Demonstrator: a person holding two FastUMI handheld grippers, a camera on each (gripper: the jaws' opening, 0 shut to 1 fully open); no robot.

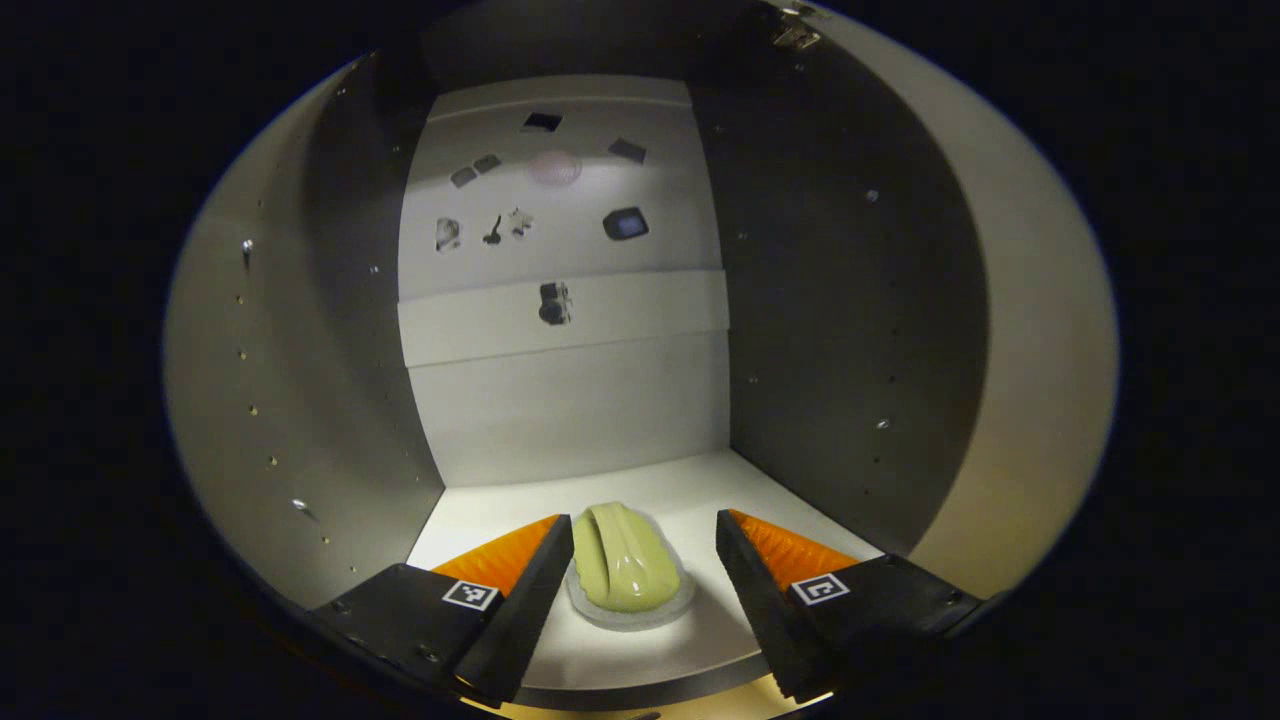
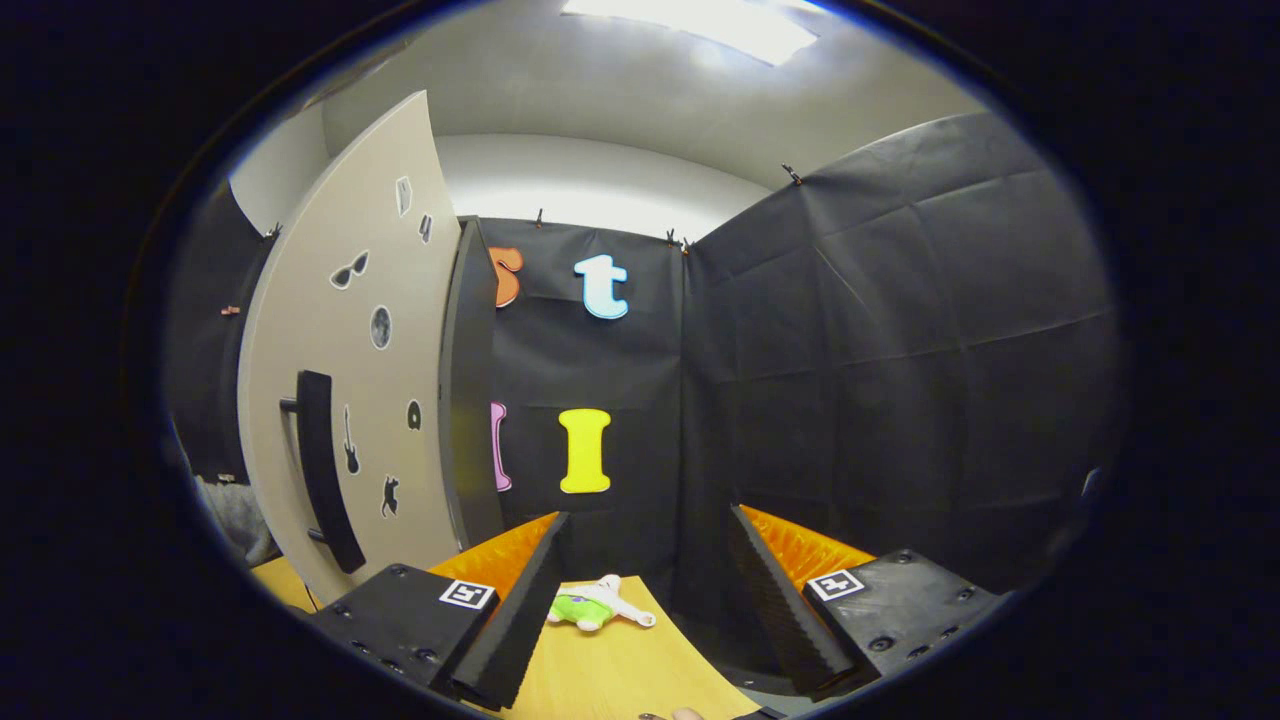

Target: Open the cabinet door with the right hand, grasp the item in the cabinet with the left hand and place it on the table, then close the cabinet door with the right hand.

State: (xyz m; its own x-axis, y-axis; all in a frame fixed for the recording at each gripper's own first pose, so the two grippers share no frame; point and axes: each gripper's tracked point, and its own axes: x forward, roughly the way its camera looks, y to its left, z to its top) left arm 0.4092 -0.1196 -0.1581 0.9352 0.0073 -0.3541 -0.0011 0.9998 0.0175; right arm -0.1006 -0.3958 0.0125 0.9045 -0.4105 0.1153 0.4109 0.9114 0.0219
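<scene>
Inside the open cabinet, the item between spread fingers

Now the cabinet [image 1: 560, 400] stands open, and its pale door [image 2: 340, 400], with a dark handle [image 2: 325, 470] and small stickers, is swung wide beside the wooden table [image 2: 620, 670]. The left gripper [image 1: 645, 560] reaches into the cabinet with its two fingers apart, one on each side of the item [image 1: 625, 570], a pale green rounded thing on a clear tray on the cabinet floor; they do not press it. The right gripper [image 2: 645, 590] hangs over the table, fingers apart and holding nothing. A little plush toy [image 2: 597, 605] lies on the table.
</scene>
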